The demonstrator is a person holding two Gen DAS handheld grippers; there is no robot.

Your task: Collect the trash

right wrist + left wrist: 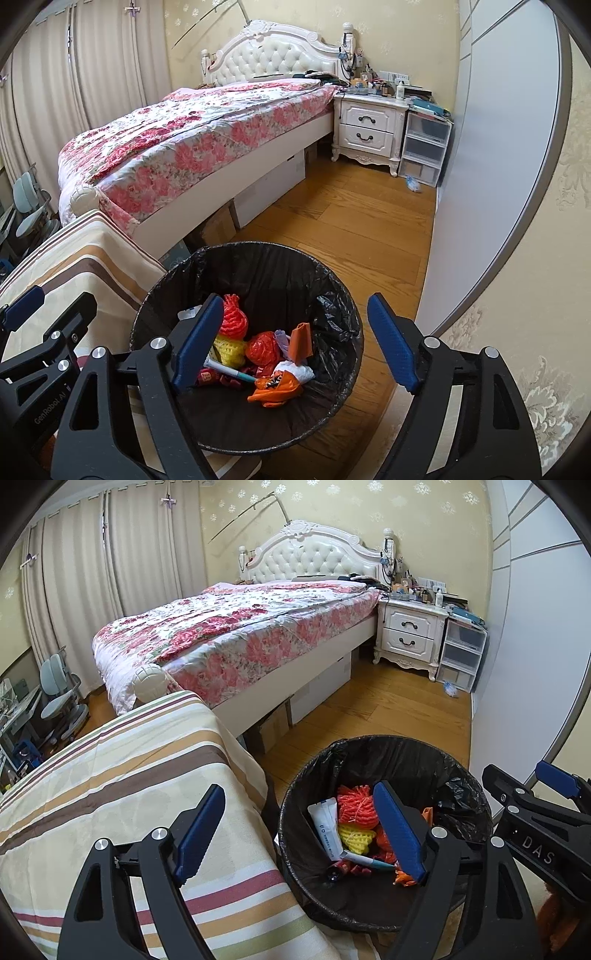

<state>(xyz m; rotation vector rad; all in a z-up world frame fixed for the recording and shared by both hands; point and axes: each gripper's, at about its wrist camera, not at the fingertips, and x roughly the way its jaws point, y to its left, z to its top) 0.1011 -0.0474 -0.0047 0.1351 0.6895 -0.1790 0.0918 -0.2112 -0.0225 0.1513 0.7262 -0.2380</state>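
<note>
Both grippers hang spread and empty above a black-lined trash bin (343,295) on the wood floor beside a striped cloth (122,775): the left gripper (301,830) and the right gripper (295,339). Their blue fingers (195,343) hide part of the trash, leaving orange mesh netting (233,320), yellow netting (354,836), a white packet (327,825) and crumpled orange plastic (275,391) visible.

Left wrist view: high, angled down and forward along its own fingers, close over the striped cloth (122,775) and the left rim of the trash bin (388,834), with the right gripper (554,812) entering at its right edge. Right wrist view: same heading from just to the right, close above the bin (247,347), with the left gripper (33,314) at its left edge. Shared: bin, striped cloth, bed (192,136), nightstand (369,129), wood floor (351,229), far wall.
</note>
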